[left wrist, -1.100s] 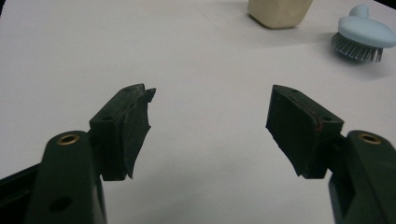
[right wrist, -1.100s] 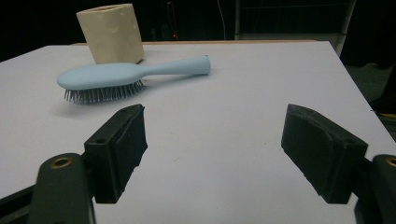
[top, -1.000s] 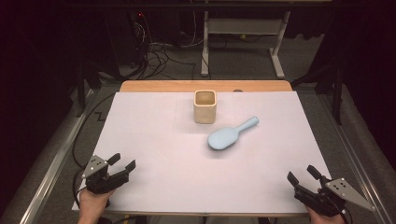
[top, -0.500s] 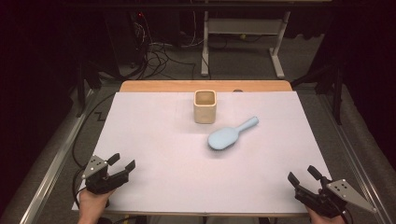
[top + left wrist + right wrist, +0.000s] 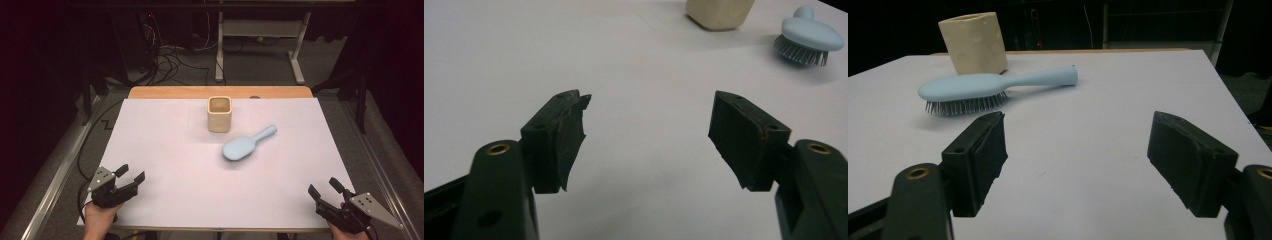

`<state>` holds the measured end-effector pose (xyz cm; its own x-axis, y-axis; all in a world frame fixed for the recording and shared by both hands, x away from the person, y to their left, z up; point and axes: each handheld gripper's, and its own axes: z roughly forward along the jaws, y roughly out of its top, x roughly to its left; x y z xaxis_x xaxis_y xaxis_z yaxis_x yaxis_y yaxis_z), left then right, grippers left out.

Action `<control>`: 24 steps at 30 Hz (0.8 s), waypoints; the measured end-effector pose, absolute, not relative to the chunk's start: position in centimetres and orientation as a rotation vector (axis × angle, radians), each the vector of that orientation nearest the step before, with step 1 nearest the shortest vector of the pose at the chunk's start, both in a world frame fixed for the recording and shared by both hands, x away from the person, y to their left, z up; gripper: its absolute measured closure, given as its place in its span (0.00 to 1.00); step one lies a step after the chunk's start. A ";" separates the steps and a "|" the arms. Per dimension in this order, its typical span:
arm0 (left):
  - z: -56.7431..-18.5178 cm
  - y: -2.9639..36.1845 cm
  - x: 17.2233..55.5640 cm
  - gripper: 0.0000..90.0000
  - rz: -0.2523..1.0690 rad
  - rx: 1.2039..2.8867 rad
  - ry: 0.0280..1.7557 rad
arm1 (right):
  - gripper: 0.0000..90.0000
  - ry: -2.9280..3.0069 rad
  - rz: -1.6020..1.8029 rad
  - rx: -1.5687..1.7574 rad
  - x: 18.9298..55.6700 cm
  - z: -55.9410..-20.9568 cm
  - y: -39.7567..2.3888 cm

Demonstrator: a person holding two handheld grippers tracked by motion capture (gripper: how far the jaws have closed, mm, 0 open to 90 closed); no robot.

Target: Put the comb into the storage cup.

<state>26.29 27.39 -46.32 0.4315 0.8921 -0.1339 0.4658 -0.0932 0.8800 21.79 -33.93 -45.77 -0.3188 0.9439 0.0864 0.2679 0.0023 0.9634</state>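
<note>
- Grippers are parked at the two near corners of the table (image 5: 165, 125): the left gripper (image 5: 131, 175) at the near left corner, the right gripper (image 5: 323, 188) at the near right corner, each held in a hand at the near edge.
- Both grippers are seen with their jaws spread apart and nothing between them; in the left gripper view and the right gripper view alike, only bare white table surface lies between the black pads.
- Both are well apart from the things on the table, so this is judged to be a resting stance from which either hand can reach in.
- The hairbrush (image 5: 245, 145) is laid bristles down a little right of the table's middle, toward the far edge, with its handle pointing to the far right corner. Lying that way, the slim handle is left free to be pinched, and it is judged to be easier for the right gripper.
- The cup (image 5: 219, 114) is stood upright near the middle of the far edge, mouth open to the top, just beside the brush head but not touching it.
- An upright, open cup so near the brush is judged to be meant as its holder.
</note>
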 end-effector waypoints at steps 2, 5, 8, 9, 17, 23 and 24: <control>-46.3 27.3 26.3 0.34 0.557 1.723 1.184 | 0.27 1.647 1.351 1.255 21.8 -45.8 -33.9; -46.3 27.4 26.3 0.34 0.556 1.724 1.182 | 0.27 1.650 1.347 1.256 21.8 -45.8 -33.8; -46.3 27.4 26.3 0.34 0.556 1.722 1.184 | 0.27 1.651 1.347 1.254 21.9 -45.8 -33.8; -46.3 27.4 26.3 0.34 0.556 1.722 1.184 | 0.27 1.652 1.347 1.255 21.9 -45.8 -33.8; -46.3 27.4 26.3 0.34 0.558 1.717 1.186 | 0.27 1.650 1.352 1.253 21.9 -45.7 -33.8; -46.3 27.4 26.3 0.34 0.559 1.717 1.185 | 0.27 1.649 1.362 1.254 21.9 -45.7 -33.8; -46.3 27.4 26.3 0.34 0.559 1.717 1.185 | 0.27 1.649 1.366 1.254 22.0 -45.7 -33.8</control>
<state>26.30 27.42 -46.30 0.4278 0.8936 -0.1358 0.4630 -0.0876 0.8820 21.95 -33.75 -45.68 -0.3327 0.9387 0.0900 0.2632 0.0008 0.9647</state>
